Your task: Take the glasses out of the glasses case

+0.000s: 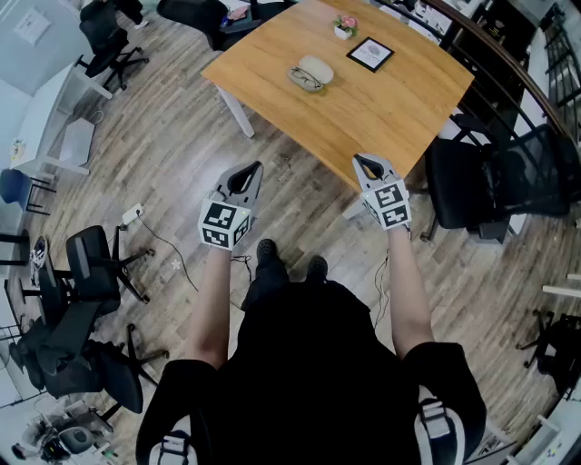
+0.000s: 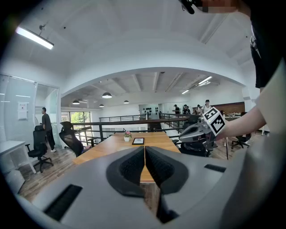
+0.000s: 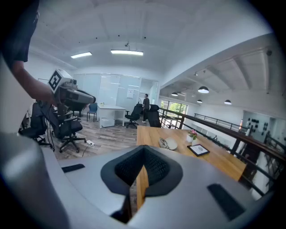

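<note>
On the wooden table (image 1: 390, 100) an open cream glasses case (image 1: 311, 73) lies with dark-rimmed glasses in it; the right gripper view shows the same case (image 3: 169, 143) at the table's near left part. Both grippers hang in the air short of the table's near edge, well apart from the case. My left gripper (image 1: 254, 169) is shut with nothing in it, its pads meeting in its own view (image 2: 145, 147). To its right, the right gripper (image 1: 360, 161) is also shut and holds nothing (image 3: 144, 147).
A small pot of pink flowers (image 1: 345, 27) and a black-framed picture (image 1: 370, 54) stand behind the case. A black office chair (image 1: 495, 177) sits at the table's right, more chairs (image 1: 91, 263) at the left. A power strip (image 1: 132, 215) and cable lie on the wood floor.
</note>
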A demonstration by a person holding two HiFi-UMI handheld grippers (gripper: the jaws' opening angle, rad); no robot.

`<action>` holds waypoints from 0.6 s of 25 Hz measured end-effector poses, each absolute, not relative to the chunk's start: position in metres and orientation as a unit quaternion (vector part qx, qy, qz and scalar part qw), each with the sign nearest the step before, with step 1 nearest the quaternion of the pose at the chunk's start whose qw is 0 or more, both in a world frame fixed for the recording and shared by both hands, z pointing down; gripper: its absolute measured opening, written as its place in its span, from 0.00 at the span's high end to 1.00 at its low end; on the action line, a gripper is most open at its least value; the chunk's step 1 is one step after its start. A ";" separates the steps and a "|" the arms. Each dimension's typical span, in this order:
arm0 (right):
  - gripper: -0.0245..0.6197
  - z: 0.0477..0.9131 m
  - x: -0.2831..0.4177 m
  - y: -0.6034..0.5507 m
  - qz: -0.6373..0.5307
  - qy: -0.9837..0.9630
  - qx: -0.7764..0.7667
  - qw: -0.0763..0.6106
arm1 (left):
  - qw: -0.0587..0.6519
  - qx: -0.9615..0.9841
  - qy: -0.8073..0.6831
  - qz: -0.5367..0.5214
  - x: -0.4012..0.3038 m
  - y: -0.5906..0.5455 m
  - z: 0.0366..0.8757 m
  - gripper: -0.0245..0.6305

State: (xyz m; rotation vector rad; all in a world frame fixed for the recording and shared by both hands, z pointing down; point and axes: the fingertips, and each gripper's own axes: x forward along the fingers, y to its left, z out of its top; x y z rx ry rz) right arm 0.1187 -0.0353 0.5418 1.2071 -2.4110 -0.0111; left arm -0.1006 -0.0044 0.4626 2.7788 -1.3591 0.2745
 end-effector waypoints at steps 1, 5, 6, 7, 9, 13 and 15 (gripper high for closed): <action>0.95 0.544 0.120 -0.035 -0.002 -0.872 0.437 0.222 | 0.019 0.895 -0.437 0.090 -0.099 -0.004 0.464 0.93; 0.95 0.542 0.121 -0.033 0.001 -0.870 0.440 0.223 | 0.021 0.896 -0.435 0.092 -0.097 -0.002 0.466 0.93; 0.95 0.543 0.120 -0.032 0.003 -0.870 0.440 0.223 | 0.021 0.896 -0.435 0.092 -0.097 -0.002 0.465 0.93; 0.95 0.545 0.120 -0.031 0.005 -0.871 0.438 0.223 | 0.021 0.895 -0.435 0.091 -0.098 -0.001 0.464 0.93; 0.95 0.546 0.120 -0.029 0.008 -0.872 0.437 0.220 | 0.020 0.895 -0.436 0.092 -0.098 0.000 0.463 0.93; 0.95 0.549 0.118 -0.026 0.010 -0.873 0.435 0.220 | 0.018 0.895 -0.436 0.092 -0.101 0.003 0.462 0.93; 0.95 0.547 0.116 -0.026 0.009 -0.874 0.434 0.219 | 0.018 0.894 -0.438 0.092 -0.102 0.004 0.462 0.93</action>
